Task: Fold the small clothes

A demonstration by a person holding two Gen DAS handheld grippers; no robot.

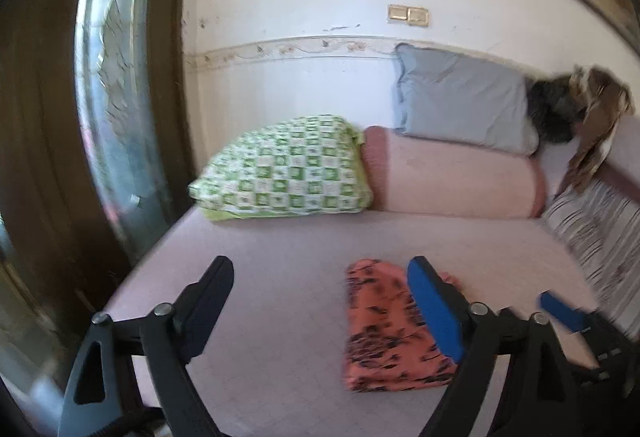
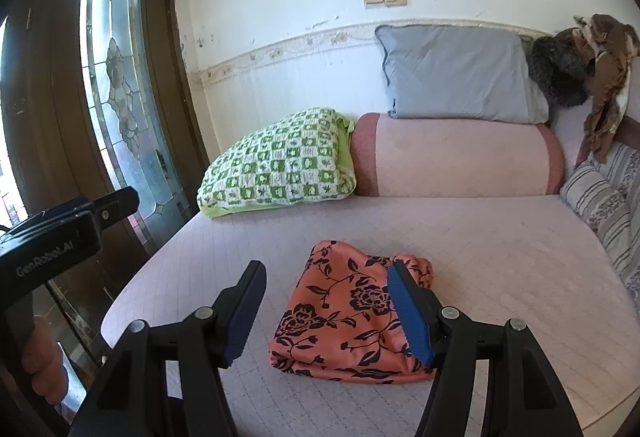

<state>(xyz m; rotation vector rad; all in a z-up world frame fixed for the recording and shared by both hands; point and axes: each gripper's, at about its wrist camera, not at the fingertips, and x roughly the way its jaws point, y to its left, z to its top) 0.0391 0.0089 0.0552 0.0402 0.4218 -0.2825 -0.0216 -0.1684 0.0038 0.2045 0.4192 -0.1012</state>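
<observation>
Salmon-orange cloth with a black rose print, that's the small garment [image 2: 352, 317], and it lies on the pale pink quilted bed cover [image 2: 500, 257] as a compact, squared-off packet. I'd call it folded already: layered edges show along the near side, and only a little bunched bit pokes out at its far right corner. The right gripper [image 2: 324, 313] hangs just above and in front of it, tongs spread wide apart, nothing between them; one blue pad sits over the packet's right edge, though I can't tell if it touches. The left gripper [image 1: 320, 313] is off to the garment's left, also spread wide and empty, its view smeared with motion. Behind, a green checked pillow [image 2: 280, 169] leans beside a pink bolster [image 2: 456, 157], with a grey-blue pillow [image 2: 456, 73] propped on top and a striped cushion [image 2: 600, 205] at the right. No other loose small clothes show on the cover. My guess: this piece is nearly finished, perhaps needing that corner tucked or the packet set aside.
</observation>
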